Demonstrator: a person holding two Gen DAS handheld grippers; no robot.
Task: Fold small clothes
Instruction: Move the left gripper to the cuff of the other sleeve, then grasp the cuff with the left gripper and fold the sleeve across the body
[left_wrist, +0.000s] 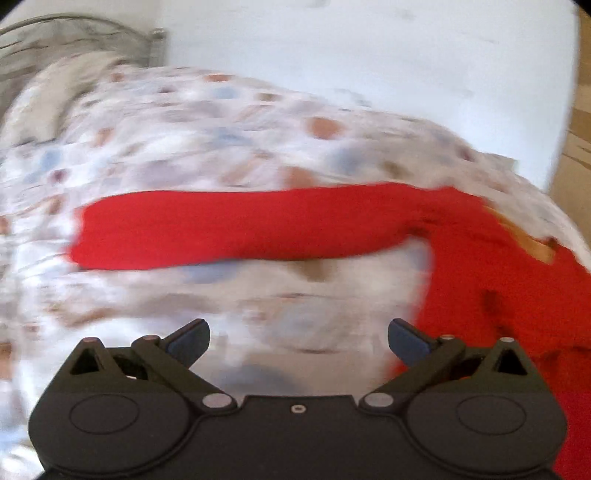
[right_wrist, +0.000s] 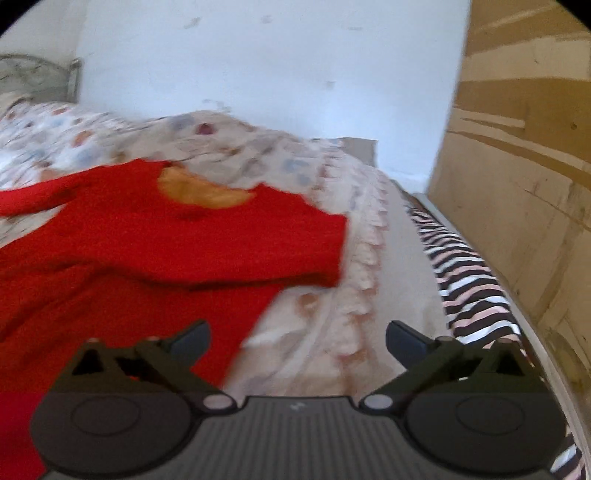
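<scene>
Nearest in, left gripper (left_wrist: 298, 341) spread wide, dark pads well apart, nothing but patterned cover between them. Same on the other side: right gripper (right_wrist: 297, 341) gaping, empty, its left finger hanging over the hem of the red knitted sweater (right_wrist: 166, 240). No cloth pinched anywhere.

Just beyond, sweater lying face up on the floral-print quilted bedspread (left_wrist: 221, 125), body spread out, orange lining showing at the neck. One long sleeve (left_wrist: 240, 227) stretched straight out sideways, not yet brought in. Other sleeve (right_wrist: 295, 258) seemingly laid across the body already, though blur leaves that unsure.

Judging by that: barely started. Still ahead: outstretched sleeve in, body doubled over.

Farther off, striped fabric (right_wrist: 469, 280) along the bed edge, brown cardboard panel (right_wrist: 517, 147), white wall.
</scene>
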